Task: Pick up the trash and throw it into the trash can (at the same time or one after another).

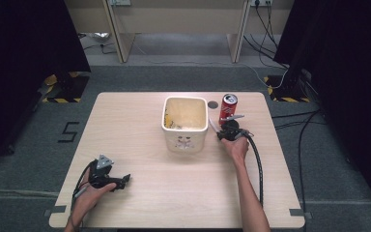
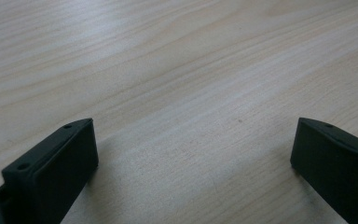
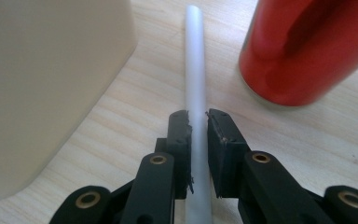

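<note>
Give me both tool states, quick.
Left tool: open, nothing between its jaws, above the table.
Right tool: closed on a white straw, between bin and red can.

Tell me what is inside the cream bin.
The cream bin holds yellowish scraps along its left inner wall and floor; what they are is too small to tell. Its near wall hides the rest of the bottom.

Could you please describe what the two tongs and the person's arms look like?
Both tongs are black. The left tongs carry a grey three-cornered plate on top; the right tongs trail a thick black cable. Their jaws are blocky, with brass-coloured pivot pins on the right pair. The forearms are bare, with no sleeves visible.
</note>
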Tool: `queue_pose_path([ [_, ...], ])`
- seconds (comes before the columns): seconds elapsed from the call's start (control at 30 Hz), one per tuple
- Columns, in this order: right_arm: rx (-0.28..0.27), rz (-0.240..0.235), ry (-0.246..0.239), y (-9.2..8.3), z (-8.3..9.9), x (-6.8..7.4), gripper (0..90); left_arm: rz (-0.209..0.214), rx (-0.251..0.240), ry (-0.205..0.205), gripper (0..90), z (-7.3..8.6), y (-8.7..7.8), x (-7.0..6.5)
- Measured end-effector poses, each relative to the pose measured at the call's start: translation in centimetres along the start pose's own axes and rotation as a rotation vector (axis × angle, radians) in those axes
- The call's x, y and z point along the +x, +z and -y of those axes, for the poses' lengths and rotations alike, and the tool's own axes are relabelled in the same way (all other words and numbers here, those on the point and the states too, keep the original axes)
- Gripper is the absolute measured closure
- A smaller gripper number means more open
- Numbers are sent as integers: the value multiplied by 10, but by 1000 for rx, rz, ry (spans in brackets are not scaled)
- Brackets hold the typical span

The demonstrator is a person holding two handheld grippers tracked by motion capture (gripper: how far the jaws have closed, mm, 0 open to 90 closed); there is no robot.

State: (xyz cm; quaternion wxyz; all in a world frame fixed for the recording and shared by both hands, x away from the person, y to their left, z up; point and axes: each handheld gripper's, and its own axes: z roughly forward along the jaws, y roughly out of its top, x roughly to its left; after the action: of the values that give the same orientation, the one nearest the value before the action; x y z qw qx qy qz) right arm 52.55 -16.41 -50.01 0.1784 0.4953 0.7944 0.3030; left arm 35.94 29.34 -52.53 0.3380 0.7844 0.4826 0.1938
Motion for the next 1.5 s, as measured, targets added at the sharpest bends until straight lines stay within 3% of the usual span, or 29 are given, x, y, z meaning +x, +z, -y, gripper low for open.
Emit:
queue_pose_path([
  [0.2, -31, -6, 9, -10, 0, -2, 796, 0, 0, 0, 0, 0, 0, 0],
  [0.8, -184, -17, -19, -72, -21, 1, 796, 0, 0, 1, 0, 0, 0, 0],
  [1.27, -298, -32, -50, -123, -55, 8, 796, -1, 0, 2, 0, 0, 0, 0],
  [1.5, -322, -53, -68, -133, -73, 17, 796, 0, 0, 2, 0, 0, 0, 0],
])
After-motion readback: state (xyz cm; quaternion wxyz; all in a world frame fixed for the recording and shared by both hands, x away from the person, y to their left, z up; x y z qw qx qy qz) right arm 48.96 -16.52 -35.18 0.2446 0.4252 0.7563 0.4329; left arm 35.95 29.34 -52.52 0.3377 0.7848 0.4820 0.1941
